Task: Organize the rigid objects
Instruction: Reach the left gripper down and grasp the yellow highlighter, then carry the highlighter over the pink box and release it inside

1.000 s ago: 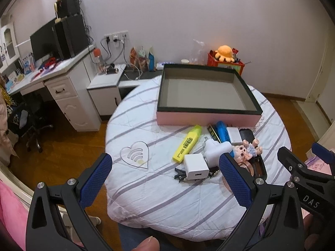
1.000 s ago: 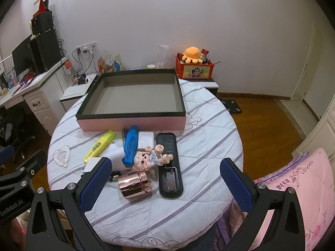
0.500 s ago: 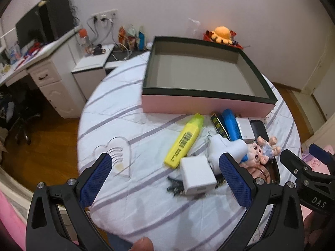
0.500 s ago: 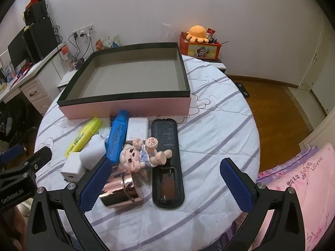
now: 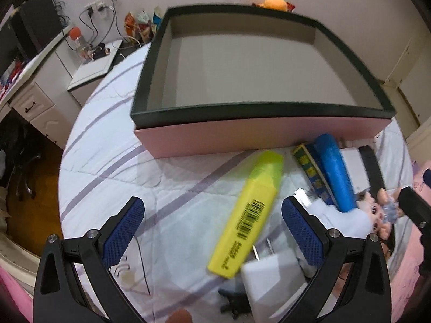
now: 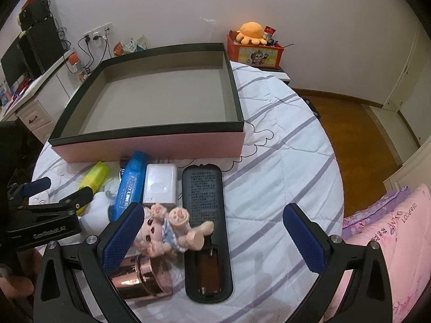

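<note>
An empty pink box with a dark rim (image 5: 269,132) (image 6: 150,148) stands at the back of the round table. In front of it lie a yellow highlighter (image 5: 247,212) (image 6: 94,177), a blue case (image 5: 334,172) (image 6: 132,183), a white charger (image 5: 272,280), a white block (image 6: 160,184), a black remote (image 6: 206,231), a small doll (image 6: 169,228) and a copper-coloured tin (image 6: 137,280). My left gripper (image 5: 212,228) is open low over the highlighter, which lies between its fingers. My right gripper (image 6: 212,238) is open over the doll and the remote.
The table wears a white quilt with purple stripes (image 6: 282,161). A desk with drawers (image 5: 29,102) and a low white table (image 5: 94,67) stand at the left. An orange toy box (image 6: 254,51) is behind the table. Pink bedding (image 6: 390,231) lies at the right.
Both grippers have moved forward and down toward the objects. The highlighter now lies between the left fingers; the doll and remote sit nearer the right fingers. Both stay open.
</note>
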### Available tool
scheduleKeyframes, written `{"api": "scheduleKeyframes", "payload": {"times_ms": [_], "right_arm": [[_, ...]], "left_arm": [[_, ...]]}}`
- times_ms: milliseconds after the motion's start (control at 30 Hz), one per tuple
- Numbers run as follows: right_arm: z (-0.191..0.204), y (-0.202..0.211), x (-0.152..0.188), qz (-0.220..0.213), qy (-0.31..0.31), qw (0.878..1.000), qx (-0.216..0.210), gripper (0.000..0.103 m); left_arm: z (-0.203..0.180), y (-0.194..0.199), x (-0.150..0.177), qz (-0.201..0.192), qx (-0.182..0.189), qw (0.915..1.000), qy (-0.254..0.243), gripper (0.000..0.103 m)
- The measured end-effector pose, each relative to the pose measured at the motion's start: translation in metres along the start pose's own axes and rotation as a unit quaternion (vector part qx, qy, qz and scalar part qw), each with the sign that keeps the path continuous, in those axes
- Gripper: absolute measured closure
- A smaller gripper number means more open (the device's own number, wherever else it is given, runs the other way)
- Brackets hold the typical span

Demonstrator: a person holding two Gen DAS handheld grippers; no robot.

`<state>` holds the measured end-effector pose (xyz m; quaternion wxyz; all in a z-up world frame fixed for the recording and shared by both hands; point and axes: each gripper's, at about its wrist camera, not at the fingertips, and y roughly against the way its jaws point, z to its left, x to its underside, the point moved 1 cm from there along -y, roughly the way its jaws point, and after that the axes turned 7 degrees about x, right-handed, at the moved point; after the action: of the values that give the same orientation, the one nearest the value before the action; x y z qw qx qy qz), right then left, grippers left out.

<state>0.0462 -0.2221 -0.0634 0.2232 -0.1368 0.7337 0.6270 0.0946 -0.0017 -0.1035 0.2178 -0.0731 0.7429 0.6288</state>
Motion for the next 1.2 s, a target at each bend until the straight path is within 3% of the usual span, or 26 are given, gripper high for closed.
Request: {"api": "scheduleKeyframes", "payload": {"times_ms": [267,367,467,533,667,767,933,1200], "right_arm": [[0.002,-0.014,-0.009,0.012,0.001,1.000,0.007,0.000],[0.005,-0.019,-0.010,0.015,0.004,1.000,0.008,0.000],[0.005,-0.021,-0.010,0.020,0.006,1.000,0.011,0.000],[0.003,-0.021,-0.010,0.020,0.003,1.000,0.010,0.000],[0.001,-0.019,-0.009,0.018,0.001,1.000,0.009,0.000],[0.000,-0.018,-0.009,0.016,-0.001,1.000,0.008,0.000],[0.000,-0.017,-0.009,0.013,0.000,1.000,0.004,0.000],[0.005,-0.010,-0.013,0.005,0.004,1.000,-0.006,0.000]], "left_arm": [[-0.003,-0.011,-0.007,0.022,0.022,0.9995,0.010,0.000],[-0.005,-0.013,-0.009,0.023,0.031,0.9991,0.016,0.007],[-0.013,-0.010,-0.011,0.025,0.044,0.9985,0.020,0.024],[-0.020,-0.006,-0.010,0.024,0.041,0.9989,0.009,0.042],[-0.024,-0.003,-0.008,0.025,0.033,0.9991,-0.006,0.057],[-0.021,0.000,-0.007,0.028,0.041,0.9987,-0.009,0.074],[-0.005,0.004,-0.011,0.027,0.068,0.9972,0.015,0.075],[-0.009,0.043,-0.012,-0.018,0.054,0.9981,0.024,0.076]]}}
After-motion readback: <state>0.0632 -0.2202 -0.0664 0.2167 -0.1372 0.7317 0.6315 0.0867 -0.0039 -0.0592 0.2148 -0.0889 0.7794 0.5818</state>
